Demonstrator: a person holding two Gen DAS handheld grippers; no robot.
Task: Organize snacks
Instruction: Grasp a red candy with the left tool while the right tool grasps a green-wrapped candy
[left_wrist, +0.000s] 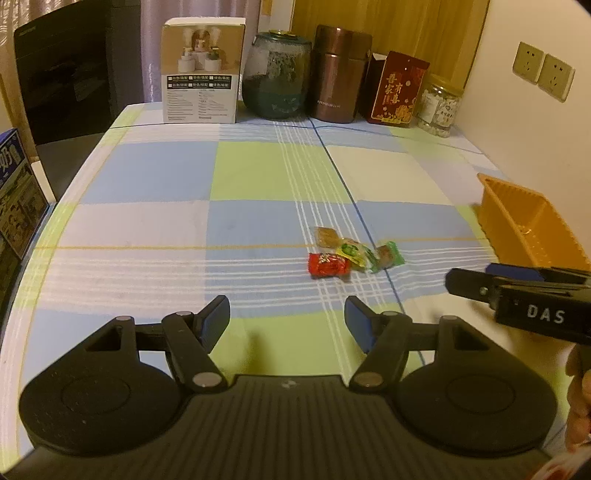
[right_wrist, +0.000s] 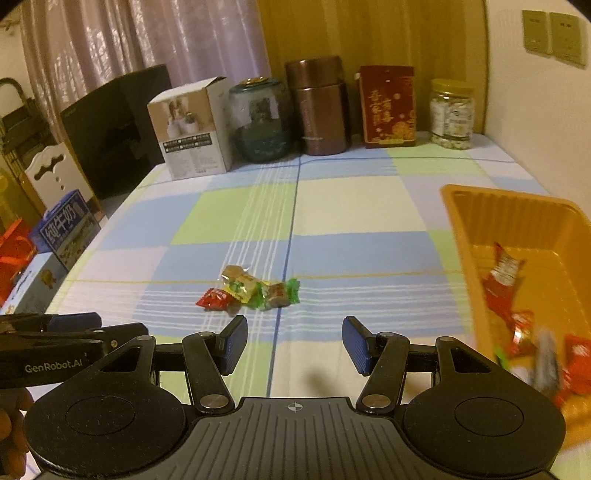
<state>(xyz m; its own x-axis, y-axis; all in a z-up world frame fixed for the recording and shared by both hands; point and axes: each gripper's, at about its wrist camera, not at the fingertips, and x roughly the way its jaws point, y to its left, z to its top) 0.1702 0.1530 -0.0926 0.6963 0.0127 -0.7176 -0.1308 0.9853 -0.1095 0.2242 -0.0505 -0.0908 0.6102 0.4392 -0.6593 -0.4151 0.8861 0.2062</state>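
Note:
A small heap of wrapped snacks lies mid-table on the checked cloth: a red packet (left_wrist: 328, 265) (right_wrist: 212, 298), a yellow-green one (left_wrist: 354, 253) (right_wrist: 241, 289), a green-ended one (left_wrist: 388, 254) (right_wrist: 281, 292) and a clear-wrapped brown one (left_wrist: 326, 235) (right_wrist: 233, 273). An orange tray (left_wrist: 532, 225) (right_wrist: 517, 218) at the right holds several red packets (right_wrist: 502, 277). My left gripper (left_wrist: 287, 320) is open and empty, just short of the heap. My right gripper (right_wrist: 294, 344) is open and empty too, between heap and tray; it shows at the right edge (left_wrist: 458, 282) of the left wrist view.
Along the back edge stand a white box (left_wrist: 203, 70), a dark glass jar (left_wrist: 276, 75), a brown canister (left_wrist: 338, 74), a red box (left_wrist: 399, 88) and a clear jar (left_wrist: 439, 109). A dark chair (left_wrist: 62, 74) and cartons (right_wrist: 68, 225) sit left of the table.

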